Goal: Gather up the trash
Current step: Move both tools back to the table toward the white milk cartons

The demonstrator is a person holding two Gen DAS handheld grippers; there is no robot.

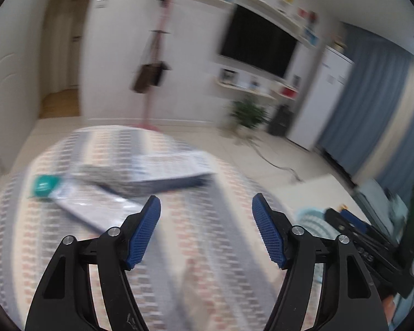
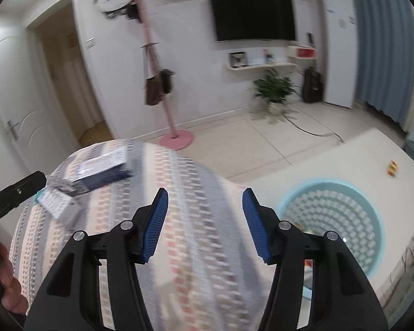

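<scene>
A round table with a striped cloth [image 1: 196,237] holds the trash: a flat blue-and-white carton [image 1: 168,171], a long white box [image 1: 96,207] and a teal-and-white packet [image 1: 44,186]. My left gripper [image 1: 206,207] is open and empty, above the cloth, just right of the boxes. My right gripper [image 2: 205,199] is open and empty over the table's right part [image 2: 179,193]; the carton [image 2: 102,169] and white box [image 2: 59,205] lie to its left. A light blue perforated basket [image 2: 331,220] stands on the floor to the right, with small items at its bottom.
A pink coat stand [image 2: 176,138] with a hanging bag stands behind the table. A potted plant [image 2: 274,89], a guitar and a white fridge line the far wall under a TV. A cream mat [image 2: 331,160] holds a small coloured object [image 2: 392,168]. A cable crosses the tiled floor.
</scene>
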